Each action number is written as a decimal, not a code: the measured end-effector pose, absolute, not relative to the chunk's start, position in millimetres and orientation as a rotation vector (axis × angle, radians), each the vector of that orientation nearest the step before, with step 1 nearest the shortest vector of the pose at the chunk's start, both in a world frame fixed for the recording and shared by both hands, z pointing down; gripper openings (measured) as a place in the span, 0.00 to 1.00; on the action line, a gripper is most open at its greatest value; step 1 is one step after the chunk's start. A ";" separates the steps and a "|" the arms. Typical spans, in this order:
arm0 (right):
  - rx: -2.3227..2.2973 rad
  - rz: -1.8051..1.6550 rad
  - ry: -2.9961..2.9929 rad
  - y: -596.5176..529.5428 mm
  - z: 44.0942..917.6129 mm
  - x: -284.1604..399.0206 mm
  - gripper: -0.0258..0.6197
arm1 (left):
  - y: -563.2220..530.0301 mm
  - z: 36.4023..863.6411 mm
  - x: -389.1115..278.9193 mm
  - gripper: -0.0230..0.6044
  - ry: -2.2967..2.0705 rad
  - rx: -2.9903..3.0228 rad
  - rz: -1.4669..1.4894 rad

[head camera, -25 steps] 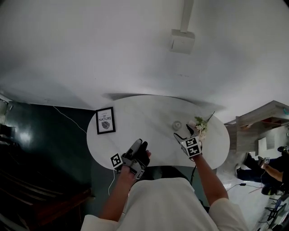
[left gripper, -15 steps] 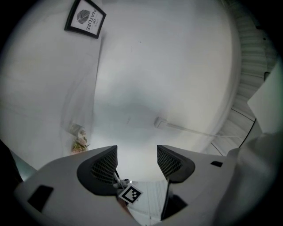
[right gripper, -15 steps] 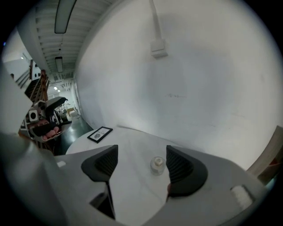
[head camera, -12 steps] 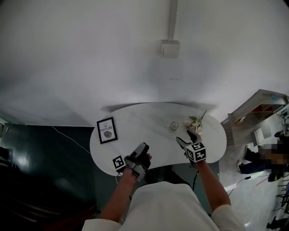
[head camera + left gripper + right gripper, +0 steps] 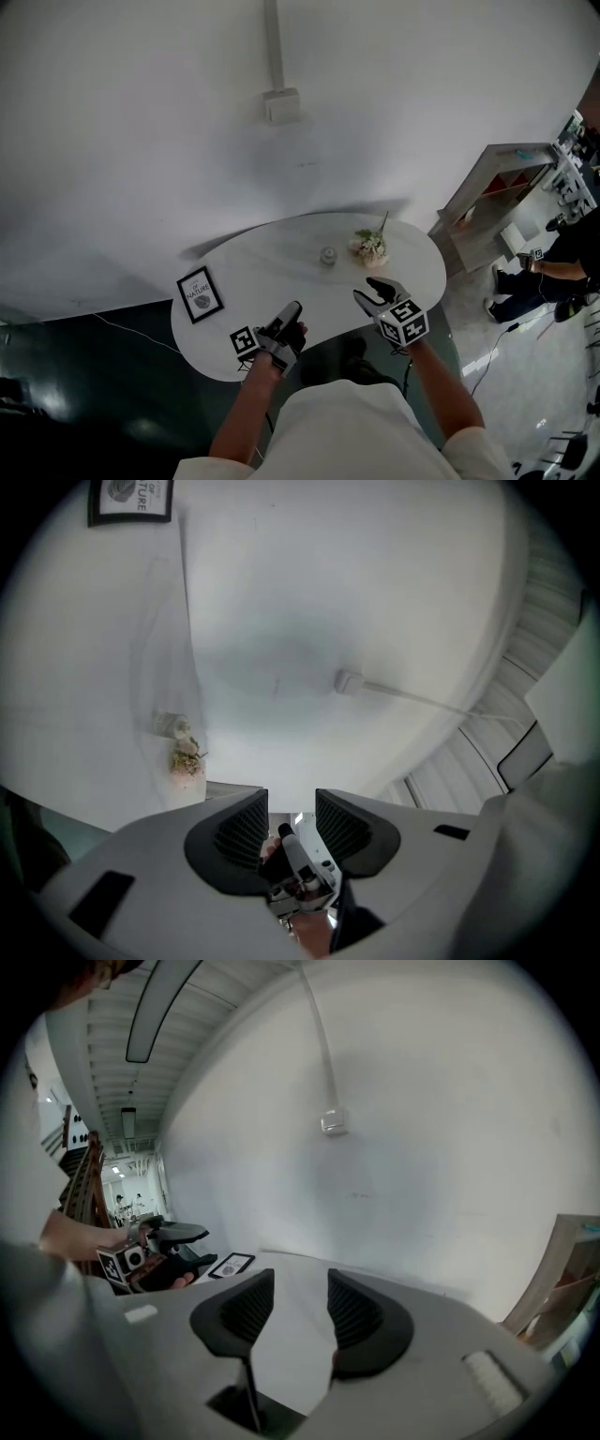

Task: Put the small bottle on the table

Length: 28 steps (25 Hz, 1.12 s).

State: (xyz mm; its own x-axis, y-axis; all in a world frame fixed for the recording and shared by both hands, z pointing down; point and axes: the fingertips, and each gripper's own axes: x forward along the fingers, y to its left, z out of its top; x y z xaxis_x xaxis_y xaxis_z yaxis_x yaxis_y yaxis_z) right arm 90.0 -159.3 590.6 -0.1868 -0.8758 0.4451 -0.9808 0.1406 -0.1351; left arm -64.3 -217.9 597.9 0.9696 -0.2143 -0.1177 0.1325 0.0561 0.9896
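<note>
- The white oval desk [image 5: 281, 272] stands against a pale wall [image 5: 187, 141].
- The left claw [image 5: 292, 803] hangs over the desk's near edge. Its jaws are partway apart, having just been closing, and nothing is gripped between them.
- The right claw [image 5: 300, 1290] is over the near right of the desk. Its jaws are also half apart after just closing in, and it is empty.
- A framed picture [image 5: 198, 293] is at the desk's left end.
- A small bunch of flowers [image 5: 370, 246] sits at the far right.
- The small bottle [image 5: 328, 255] stands on the desk just left of the flowers, well apart from both claws.
</note>
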 end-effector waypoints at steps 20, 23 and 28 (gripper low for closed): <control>1.797 0.474 -2.274 -110.2 541.7 127.1 0.14 | -185.0 560.9 -36.8 0.05 -0.255 1.862 -0.178; 1.790 0.468 -2.301 -107.0 537.8 132.2 0.11 | -181.2 555.6 -43.4 0.05 -0.348 1.942 -0.120; 1.790 0.455 -2.322 -100.2 530.3 143.4 0.07 | -176.6 536.3 -40.8 0.05 -0.366 2.103 -0.147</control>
